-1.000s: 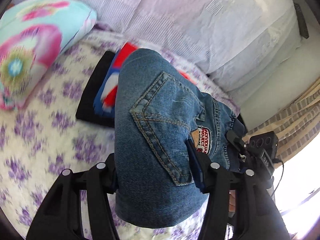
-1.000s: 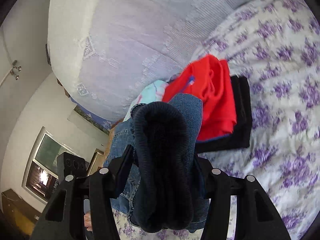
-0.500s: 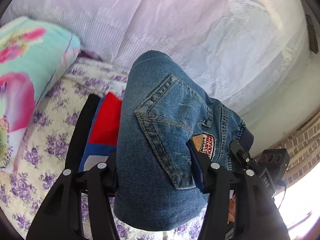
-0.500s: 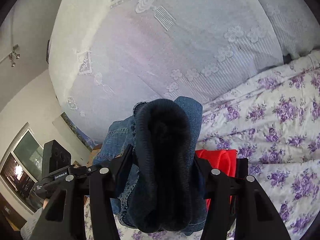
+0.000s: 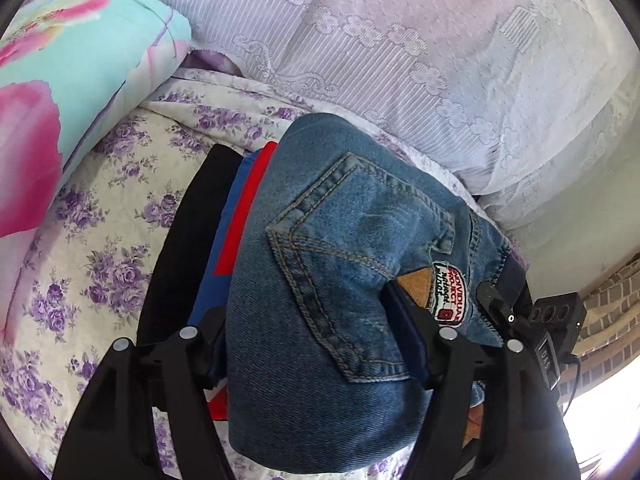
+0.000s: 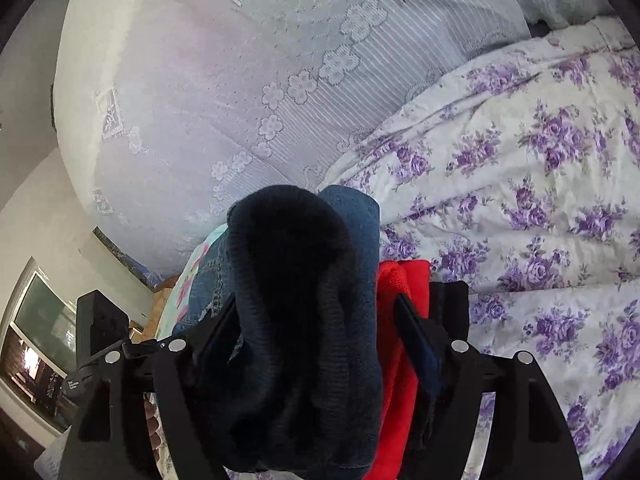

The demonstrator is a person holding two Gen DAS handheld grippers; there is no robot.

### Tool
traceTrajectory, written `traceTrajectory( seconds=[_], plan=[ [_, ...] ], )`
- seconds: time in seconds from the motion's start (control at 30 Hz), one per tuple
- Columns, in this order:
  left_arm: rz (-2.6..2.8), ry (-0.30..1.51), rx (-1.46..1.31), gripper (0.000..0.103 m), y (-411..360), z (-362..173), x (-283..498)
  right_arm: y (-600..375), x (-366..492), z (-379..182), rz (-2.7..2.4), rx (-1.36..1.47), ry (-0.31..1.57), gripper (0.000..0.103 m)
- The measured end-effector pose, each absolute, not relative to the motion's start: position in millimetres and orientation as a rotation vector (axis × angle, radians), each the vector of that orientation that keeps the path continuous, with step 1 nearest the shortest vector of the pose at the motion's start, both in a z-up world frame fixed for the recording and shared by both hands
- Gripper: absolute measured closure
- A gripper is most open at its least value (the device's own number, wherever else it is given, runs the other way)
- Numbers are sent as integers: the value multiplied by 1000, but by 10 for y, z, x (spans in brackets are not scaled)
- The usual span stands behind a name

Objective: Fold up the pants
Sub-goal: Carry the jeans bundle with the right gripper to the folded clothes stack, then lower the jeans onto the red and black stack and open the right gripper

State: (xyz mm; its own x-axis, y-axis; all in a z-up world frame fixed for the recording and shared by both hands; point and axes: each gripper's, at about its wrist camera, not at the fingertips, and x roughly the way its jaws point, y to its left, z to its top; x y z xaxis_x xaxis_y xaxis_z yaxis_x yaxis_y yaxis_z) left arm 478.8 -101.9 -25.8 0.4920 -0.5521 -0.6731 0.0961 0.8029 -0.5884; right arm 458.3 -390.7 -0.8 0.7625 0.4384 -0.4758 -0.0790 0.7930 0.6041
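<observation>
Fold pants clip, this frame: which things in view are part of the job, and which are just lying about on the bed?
Part of the job:
jeans, folded, between both tongs
left tongs, jaws opening
right tongs, jaws opening

Lying about:
red garment and black garment, stacked under the jeans
floral pillow
bedspread

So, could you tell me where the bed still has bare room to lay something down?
Free: the flowered bedspread right of the black and red folded clothes in the right wrist view, and the strip between those clothes and the pillow. Crowded: the pile, with the folded jeans over it.
</observation>
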Motion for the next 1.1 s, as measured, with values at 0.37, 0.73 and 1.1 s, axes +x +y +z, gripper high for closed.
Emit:
traceTrajectory(
  seconds=[0.37, 0.73, 1.1],
  plan=[
    [-398, 935, -550, 41, -960, -35, 4584, -3814, 4170, 620, 223, 371, 486, 25],
    [-443, 767, -431, 46, -1068, 556, 4437, -3542, 4092, 753, 272, 307, 456, 26],
    [-319, 835, -164, 49, -1575, 3, 4858, -3461, 4592, 191, 215, 211, 627, 28]
  ],
)
